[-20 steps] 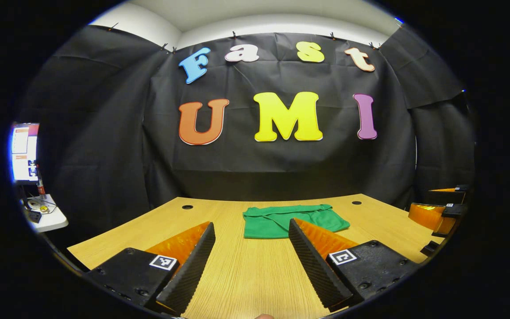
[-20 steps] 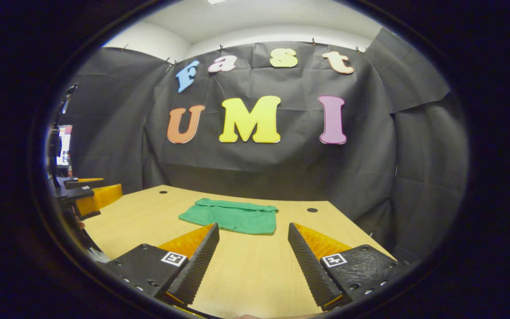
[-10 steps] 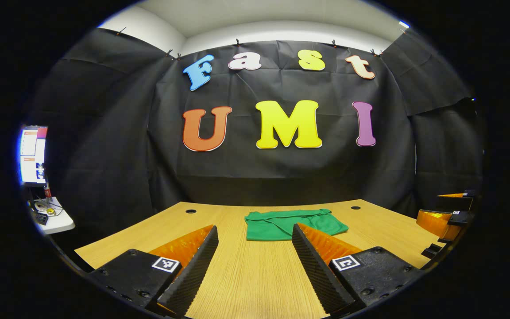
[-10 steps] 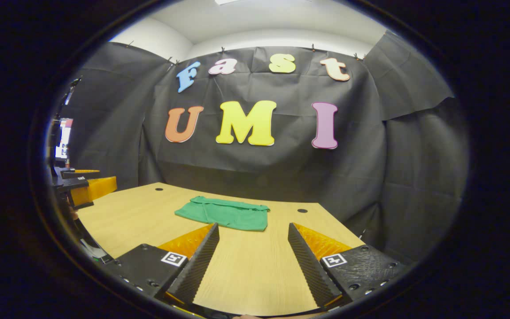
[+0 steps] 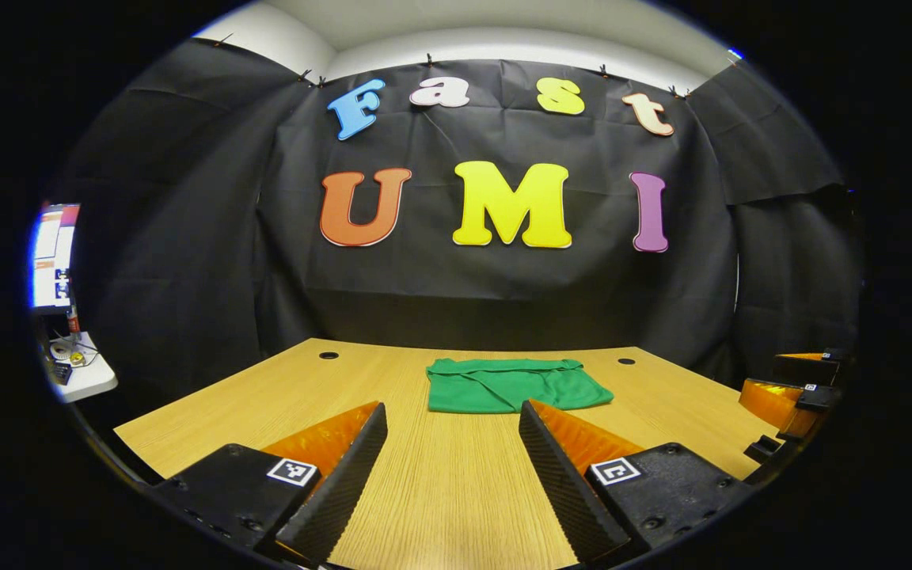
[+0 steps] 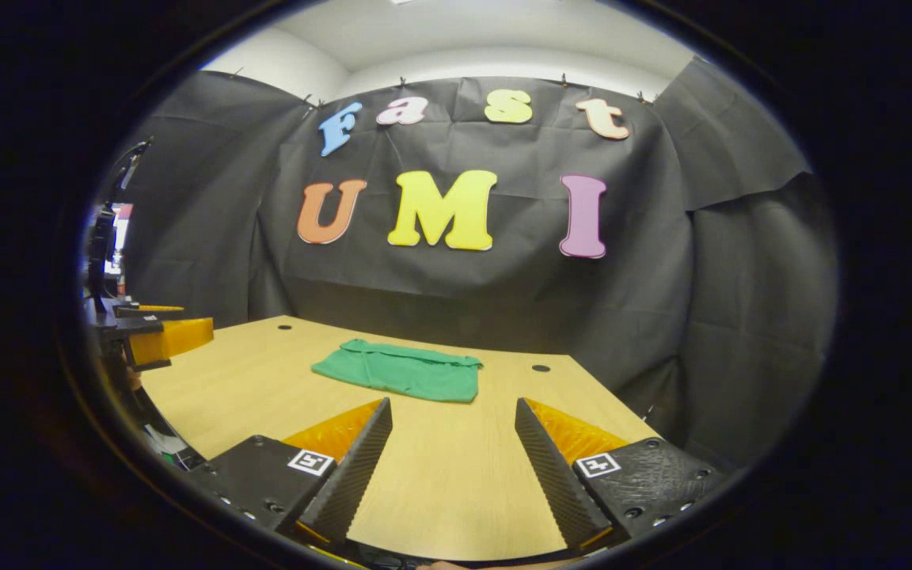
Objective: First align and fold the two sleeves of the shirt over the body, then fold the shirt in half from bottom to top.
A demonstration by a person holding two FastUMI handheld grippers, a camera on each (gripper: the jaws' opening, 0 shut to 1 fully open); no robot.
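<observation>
Already the folded green cotton shirt (image 5: 513, 385) rests near the pale wooden table's (image 5: 440, 491) far edge; both tools, left (image 5: 452, 427) and right (image 6: 453, 423), gape empty, so a careless nudge could unfold it.

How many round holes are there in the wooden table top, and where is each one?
2. One hole is near the far left corner of the table, left of the green shirt; the other hole is near the far right corner. Others may be hidden.
</observation>
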